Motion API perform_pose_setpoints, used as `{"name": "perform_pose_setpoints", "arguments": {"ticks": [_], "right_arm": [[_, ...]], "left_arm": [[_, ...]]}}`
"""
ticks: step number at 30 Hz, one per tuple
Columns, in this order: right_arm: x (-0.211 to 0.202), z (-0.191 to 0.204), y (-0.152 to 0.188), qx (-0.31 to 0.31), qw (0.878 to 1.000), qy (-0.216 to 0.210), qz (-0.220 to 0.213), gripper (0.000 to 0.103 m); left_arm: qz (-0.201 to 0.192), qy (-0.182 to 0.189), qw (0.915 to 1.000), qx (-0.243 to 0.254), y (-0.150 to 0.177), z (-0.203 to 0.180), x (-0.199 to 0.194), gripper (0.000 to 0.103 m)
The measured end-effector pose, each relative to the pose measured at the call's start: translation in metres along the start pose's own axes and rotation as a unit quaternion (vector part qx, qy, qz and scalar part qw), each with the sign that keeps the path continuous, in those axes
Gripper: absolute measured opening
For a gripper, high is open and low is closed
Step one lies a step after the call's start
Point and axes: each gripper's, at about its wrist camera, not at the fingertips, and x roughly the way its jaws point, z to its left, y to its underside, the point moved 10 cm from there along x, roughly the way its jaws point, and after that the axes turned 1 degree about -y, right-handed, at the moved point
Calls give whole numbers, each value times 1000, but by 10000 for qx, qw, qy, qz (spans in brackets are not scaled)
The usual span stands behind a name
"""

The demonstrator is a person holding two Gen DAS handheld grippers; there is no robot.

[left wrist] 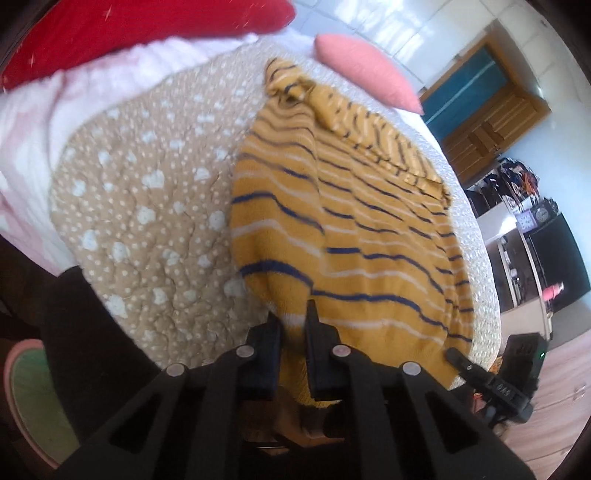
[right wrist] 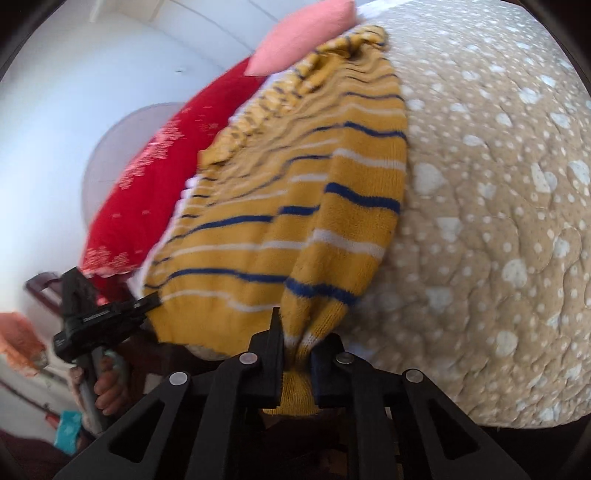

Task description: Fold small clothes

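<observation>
Sweater (right wrist: 280,229) hem hidden between pads; red pillow (left wrist: 140,33) cut off by edge.

Bright daylight, fisheye-warped dark edges; motion blur throughout

mustard sweater (left wrist: 362,236) w/ navy+white stripes, spread on bed, near hem lifted, bunched.

The left gripper (left wrist: 293,325) pinches the hem of a striped yellow sweater (left wrist: 354,221) lying on a dotted quilt (left wrist: 147,206).
</observation>
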Motion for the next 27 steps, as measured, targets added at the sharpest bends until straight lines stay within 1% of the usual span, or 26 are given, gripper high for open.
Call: {"name": "perform_pose_setpoints", "arguments": {"ticks": [2,5,6,8,11,14,16,17,20,21,23,27], "right_arm": [[-12,5,1,10,9999,-121,-57,10],[-34,7,6,186,9992,-309,-192,10],[-39,6,9,189,9992,-296,-213,9],[-44,3,12,165,9994,-167,-244,8],[-40,0,7,131,9996,-53,-236,8],[-35,13,-10,-111,9996,-67,-264,8],[-30,26,-30,-366,9989,-73,-300,8],[-29,31,-41,-487,9983,-50,-316,8],[-22,43,-87,-784,9960,14,-440,8],[-18,46,-110,-884,9946,84,-544,8],[-15,49,-141,-1026,9920,232,-698,8],[4,51,-207,-1124,9889,444,-865,8]], "left_arm": [[-61,5,10000,74,6,-2,-11,10],[-41,212,9998,14,17,-6,-22,10],[-80,205,9998,26,20,-6,-25,10],[-148,70,9998,124,20,-5,-28,10],[-126,24,9998,165,10,-7,-23,10],[-227,88,9996,156,-10,-11,-24,10],[-307,122,9993,182,-26,-15,-24,10],[-353,120,9991,195,-41,-17,-21,10],[-469,89,9986,213,-83,-23,-8,10],[-501,49,9985,224,-95,-25,-2,10],[-543,14,9982,235,-126,-32,13,10],[-502,-21,9986,189,-180,-42,45,10]]}}
